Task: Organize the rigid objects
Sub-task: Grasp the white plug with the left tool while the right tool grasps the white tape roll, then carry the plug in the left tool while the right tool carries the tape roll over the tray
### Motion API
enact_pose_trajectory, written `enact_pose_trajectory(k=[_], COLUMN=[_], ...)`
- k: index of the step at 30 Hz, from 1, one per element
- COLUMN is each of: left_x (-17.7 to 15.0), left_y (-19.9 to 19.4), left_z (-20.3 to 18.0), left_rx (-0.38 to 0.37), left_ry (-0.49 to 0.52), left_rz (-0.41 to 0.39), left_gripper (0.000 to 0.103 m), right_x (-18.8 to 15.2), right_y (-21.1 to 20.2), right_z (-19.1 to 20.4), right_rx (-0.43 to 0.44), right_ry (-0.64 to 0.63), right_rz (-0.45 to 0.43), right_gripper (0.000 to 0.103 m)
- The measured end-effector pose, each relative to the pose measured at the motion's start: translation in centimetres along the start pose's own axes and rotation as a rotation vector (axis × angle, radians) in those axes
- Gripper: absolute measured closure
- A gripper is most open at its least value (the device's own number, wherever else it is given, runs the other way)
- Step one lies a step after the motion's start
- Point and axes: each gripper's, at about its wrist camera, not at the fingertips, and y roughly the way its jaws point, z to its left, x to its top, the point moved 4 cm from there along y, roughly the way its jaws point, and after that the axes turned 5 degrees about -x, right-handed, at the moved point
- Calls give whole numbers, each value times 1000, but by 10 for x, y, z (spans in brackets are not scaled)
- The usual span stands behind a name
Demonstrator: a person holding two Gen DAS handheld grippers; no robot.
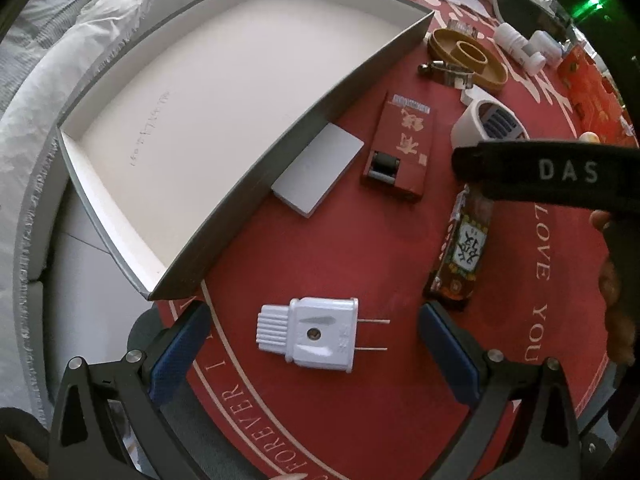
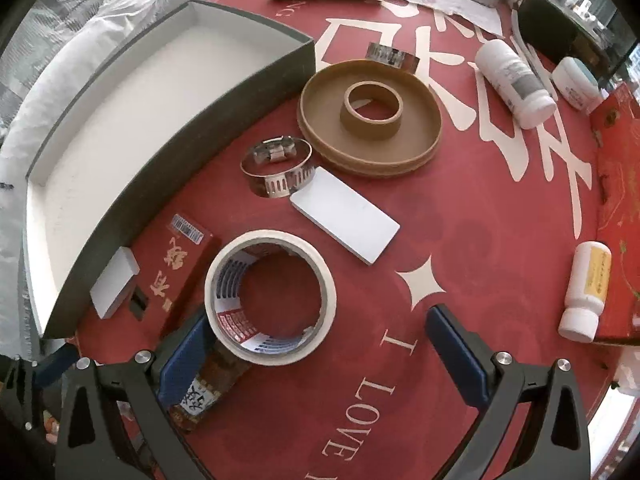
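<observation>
On the red tabletop (image 1: pixel 360 420), the grey box (image 1: pixel 192 128) lies empty as landmark, the left gripper (image 1: pixel 314 354) being held low beyond its near corner with fingers (image 1: pixel 180 356) spread wide around the untouched white plug (image 1: pixel 310 334), while the right gripper (image 2: pixel 316 344) is spread wide around the tape roll (image 2: pixel 270 298) beside the box's long wall.

White plug (image 1: pixel 310 334) between open left gripper (image 1: pixel 314 354) jaws, grey tray (image 1: pixel 304 132) beyond

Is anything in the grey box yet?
No, the grey box shows only its bare white floor in the left wrist view; the white plug lies outside on the red cloth.
</observation>
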Motion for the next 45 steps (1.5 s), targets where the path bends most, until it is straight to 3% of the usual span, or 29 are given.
enact_pose_trajectory(k=[10, 33, 36, 38, 39, 40, 42, 45], left_x=[-1, 1, 3, 5, 6, 6, 7, 7], left_y=[0, 0, 0, -2, -4, -6, -12, -14], left_z=[-1, -2, 0, -1, -2, -4, -7, -5], left_rx=[0, 2, -1, -2, -5, -7, -13, -35], left_ry=[-9, -12, -10, -3, 5, 14, 33, 39], left_rz=[-13, -15, -10, -7, -9, -14, -32, -30], left_gripper=[0, 0, 1, 4, 10, 15, 42, 42], right_x=[9, -2, -2, -3, -3, -4, -9, -21], right_y=[5, -3, -6, -13, -18, -19, -18, -19], right_z=[21, 17, 25, 27, 27, 27, 22, 6], right_rx=[-24, -25, -21, -20, -21, -24, -10, 24], right_ry=[-23, -67, -84, -93, -96, -98, -84, -7], right_rz=[-6, -4, -20, -37, -49, -37, -19, 5], right_gripper=[0, 0, 8, 31, 49, 49, 49, 49])
